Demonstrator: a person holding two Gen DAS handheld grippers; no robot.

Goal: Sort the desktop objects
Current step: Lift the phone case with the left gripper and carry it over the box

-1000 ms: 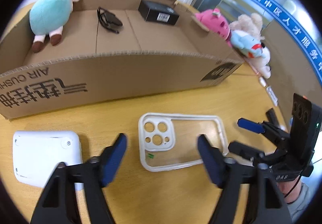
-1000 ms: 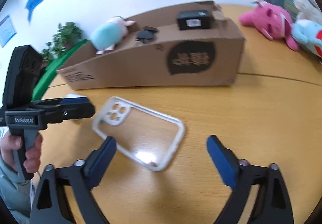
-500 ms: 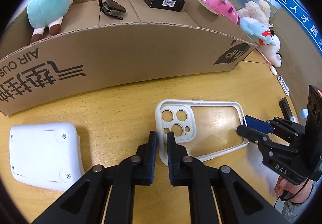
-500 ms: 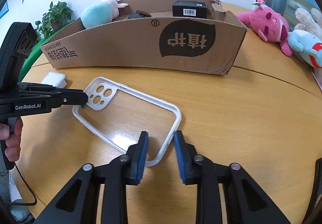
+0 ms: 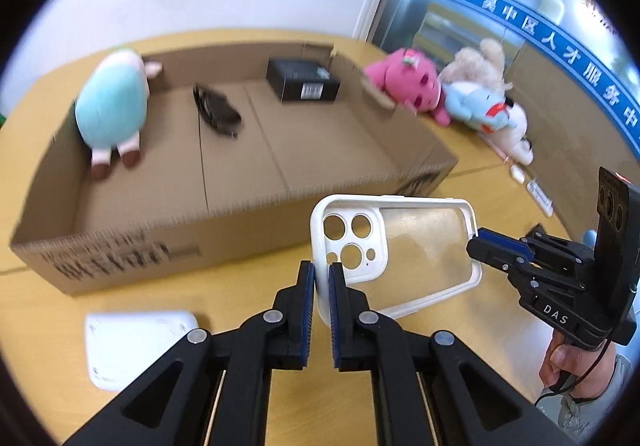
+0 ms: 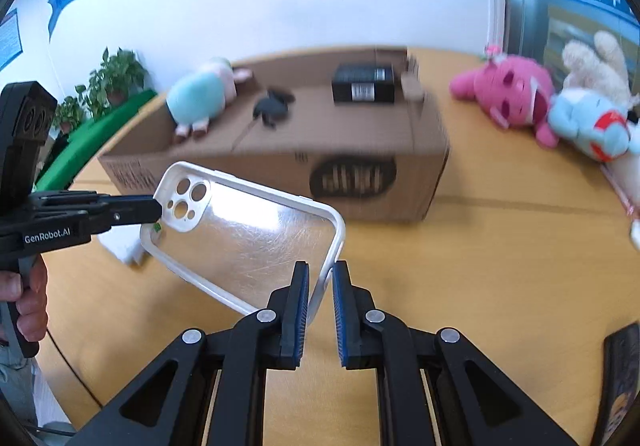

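Observation:
A clear phone case (image 5: pixel 400 246) with a white rim hangs in the air above the wooden table, held at both ends. My left gripper (image 5: pixel 322 278) is shut on its camera-hole end. My right gripper (image 6: pixel 320 282) is shut on the opposite short edge; it also shows in the left wrist view (image 5: pixel 476 242). The case (image 6: pixel 248 234) is level with the front wall of the open cardboard box (image 5: pixel 224 221). My left gripper also shows in the right wrist view (image 6: pixel 154 207).
The box holds a teal plush (image 5: pixel 112 105), black sunglasses (image 5: pixel 216 111) and a black packet (image 5: pixel 304 79). A white device (image 5: pixel 136 346) lies on the table at the left. Pink, blue and beige plush toys (image 5: pixel 452 93) lie to the right of the box.
Both grippers closed on the phone case and lifted it off the table toward the box. One second ago both were open around it.

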